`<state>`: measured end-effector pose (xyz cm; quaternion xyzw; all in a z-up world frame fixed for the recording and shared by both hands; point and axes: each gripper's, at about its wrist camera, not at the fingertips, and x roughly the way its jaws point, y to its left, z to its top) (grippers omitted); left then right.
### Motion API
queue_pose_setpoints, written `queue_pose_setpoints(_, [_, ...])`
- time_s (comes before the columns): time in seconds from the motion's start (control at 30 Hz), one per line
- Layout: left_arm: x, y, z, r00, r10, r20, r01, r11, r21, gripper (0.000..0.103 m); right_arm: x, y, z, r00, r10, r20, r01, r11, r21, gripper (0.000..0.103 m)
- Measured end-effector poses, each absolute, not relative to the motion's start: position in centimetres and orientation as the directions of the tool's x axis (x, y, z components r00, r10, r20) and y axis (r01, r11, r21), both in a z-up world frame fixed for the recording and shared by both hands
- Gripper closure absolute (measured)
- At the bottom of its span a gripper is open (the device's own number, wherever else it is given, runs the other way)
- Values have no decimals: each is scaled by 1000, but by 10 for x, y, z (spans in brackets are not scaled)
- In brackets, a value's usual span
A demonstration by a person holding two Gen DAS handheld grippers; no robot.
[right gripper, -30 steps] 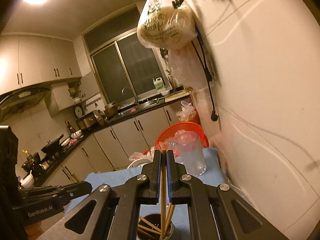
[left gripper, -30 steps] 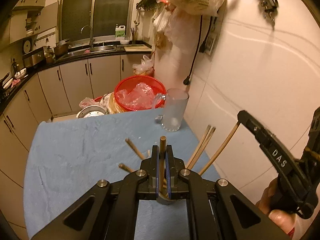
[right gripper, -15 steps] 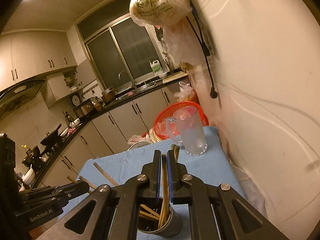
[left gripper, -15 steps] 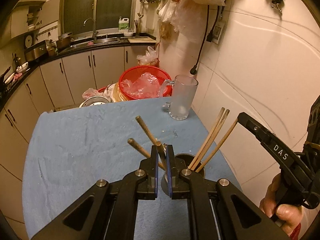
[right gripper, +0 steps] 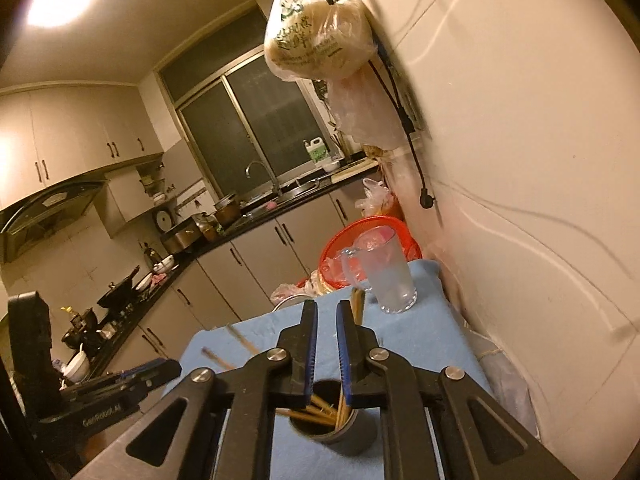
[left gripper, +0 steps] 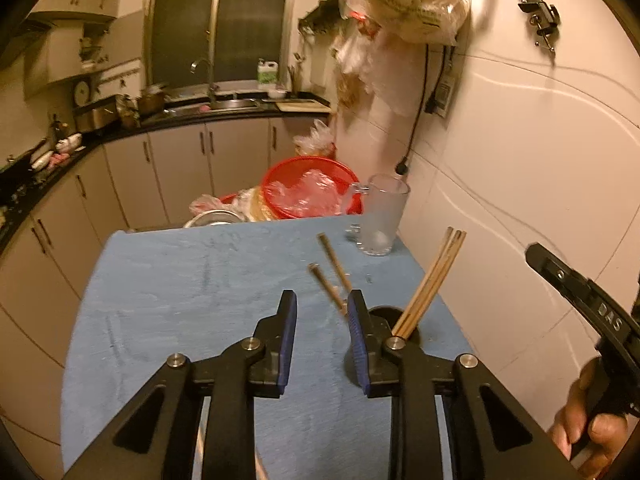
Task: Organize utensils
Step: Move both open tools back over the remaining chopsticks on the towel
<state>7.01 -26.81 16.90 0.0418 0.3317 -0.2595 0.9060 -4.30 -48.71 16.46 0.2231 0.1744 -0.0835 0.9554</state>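
Observation:
A dark cup (left gripper: 412, 334) stands on the blue cloth (left gripper: 192, 288) near the wall, with several wooden chopsticks (left gripper: 434, 280) leaning in it. Two of them (left gripper: 330, 254) tilt to the left. My left gripper (left gripper: 322, 304) is just left of the cup, its jaws opening with nothing between the pads. My right gripper (right gripper: 324, 308) hangs over the same cup (right gripper: 340, 436), also opening. Its pads are apart and press on nothing, and the chopsticks (right gripper: 320, 410) lie below and behind them. One stick (right gripper: 357, 304) rises behind its right finger.
A frosted glass mug (left gripper: 382, 216) stands at the cloth's far right corner, with a red basket (left gripper: 308, 192) of plastic behind it. The white wall runs close along the right. A hand (left gripper: 588, 424) holds the right gripper's handle. Kitchen cabinets lie beyond the table.
Both grippers were shut on a chopstick over the cup. Both have since spread their jaws and let go, and both have drawn back a little. The sticks now lean in the cup.

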Motion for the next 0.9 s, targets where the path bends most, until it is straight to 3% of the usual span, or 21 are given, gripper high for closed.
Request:
queue_pose_setpoints(0.07, [62, -258, 166, 666, -420, -616, 479, 874, -78, 77, -49, -478, 159, 922, -72, -381, 231, 890, 392, 81])
queue_pose_setpoints(0.2, [48, -237, 154, 700, -369, -611, 438, 898, -41, 76, -60, -450, 138, 906, -42, -420, 215, 902, 374, 51])
queue_pose_setpoints(0.23, [46, -233, 150, 703, -361, -613, 432, 901, -35, 76, -62, -443, 133, 903, -38, -429, 213, 905, 368, 49])
queue_pose_setpoints(0.7, [45, -156, 66, 663, -196, -722, 291, 957, 7, 75, -59, -352, 33, 785, 20, -620, 216, 928, 303, 49])
queue_pose_setpoints(0.9, [42, -138, 45, 650, -165, -742, 266, 964, 19, 75, -54, -320, 16, 749, 43, -661, 171, 952, 255, 49])
